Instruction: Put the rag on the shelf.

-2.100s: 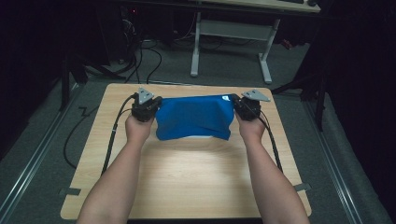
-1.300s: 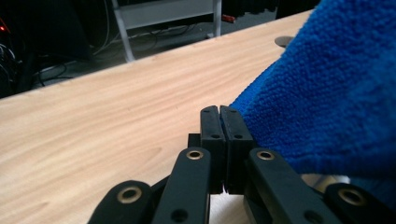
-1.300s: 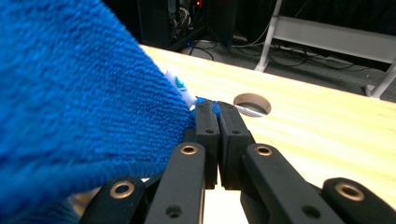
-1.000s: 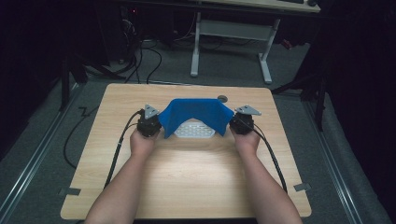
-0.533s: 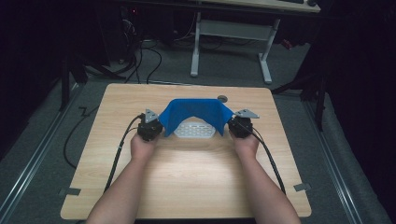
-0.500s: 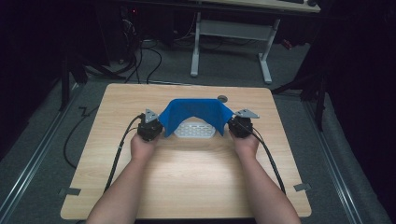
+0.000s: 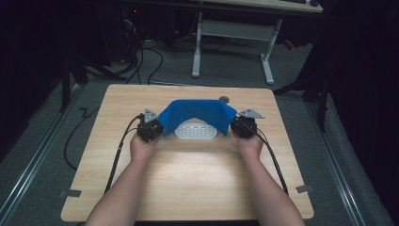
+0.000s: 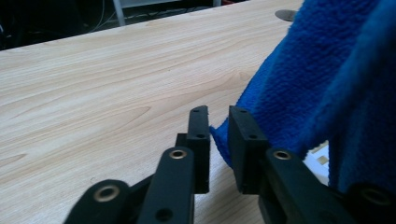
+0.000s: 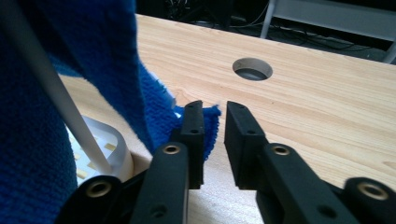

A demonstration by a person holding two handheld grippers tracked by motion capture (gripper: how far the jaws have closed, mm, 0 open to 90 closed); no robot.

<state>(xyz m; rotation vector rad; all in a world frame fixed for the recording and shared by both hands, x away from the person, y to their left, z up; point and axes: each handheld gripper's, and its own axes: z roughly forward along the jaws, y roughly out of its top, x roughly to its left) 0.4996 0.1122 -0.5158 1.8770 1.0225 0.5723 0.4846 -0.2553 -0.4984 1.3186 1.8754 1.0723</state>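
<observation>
Two black two-jaw grippers, the left gripper [image 7: 151,130] and the right gripper [image 7: 243,126], have just been opening and are standing parted, each with a corner of the blue terry cloth [image 7: 197,114] loose between its jaws; they are best drawn straight out toward nine and three o'clock. That cloth is draping over the white perforated plastic tray [image 7: 196,132] at the table's twelve o'clock side. Beneath, the pale wooden table [image 7: 197,174] with its round cable hole [image 7: 224,99] is sitting on grey carpet [image 7: 42,169] before a white-legged desk [image 7: 233,33].

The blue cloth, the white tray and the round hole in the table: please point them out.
blue cloth [image 7: 197,112], high view, middle of its top.
white tray [image 7: 195,132], high view, perforated floor.
round hole [image 9: 252,68], right gripper view, its centre.
</observation>
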